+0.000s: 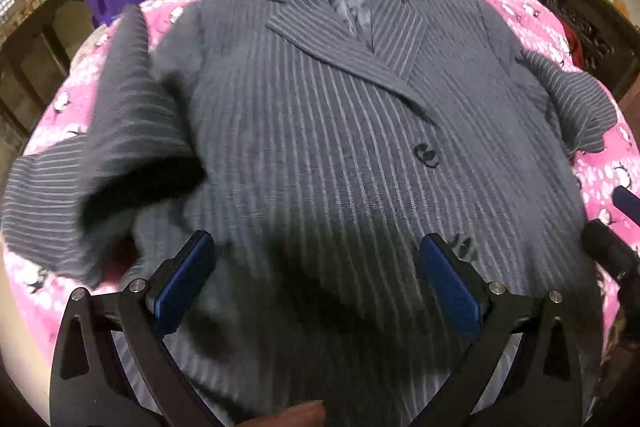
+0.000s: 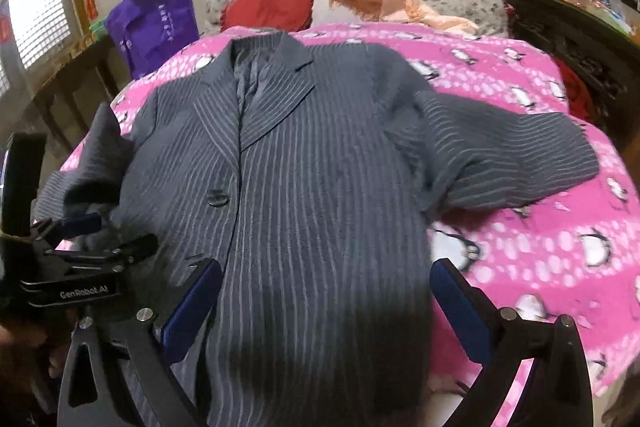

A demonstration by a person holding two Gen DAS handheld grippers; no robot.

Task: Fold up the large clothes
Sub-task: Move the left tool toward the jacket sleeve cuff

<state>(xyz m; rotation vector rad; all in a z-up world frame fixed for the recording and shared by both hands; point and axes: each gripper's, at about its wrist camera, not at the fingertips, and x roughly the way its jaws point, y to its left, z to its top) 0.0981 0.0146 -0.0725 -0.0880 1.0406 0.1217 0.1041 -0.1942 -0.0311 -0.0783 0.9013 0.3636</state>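
Note:
A dark grey pinstriped jacket [image 1: 320, 131] lies front up on a pink penguin-print bed cover [image 2: 540, 255], collar toward the headboard. Its left sleeve [image 1: 100, 155] is bent and bunched, and its right sleeve [image 2: 504, 155] stretches out sideways. In the left wrist view my left gripper [image 1: 317, 243] hovers open over the jacket's lower front, blue pads [image 1: 188, 275] wide apart and holding nothing. My right gripper [image 2: 327, 267] is also open, above the jacket's lower right half near the hem. The left gripper [image 2: 108, 233] shows at the left edge of the right wrist view, beside the bunched sleeve.
A purple bag [image 2: 154, 23] stands left of the bed. A red pillow [image 2: 272, 1] and a peach cloth [image 2: 392, 5] lie at the headboard. Dark wooden furniture [image 2: 580, 39] runs along the right side. A window [image 2: 36, 11] is at the far left.

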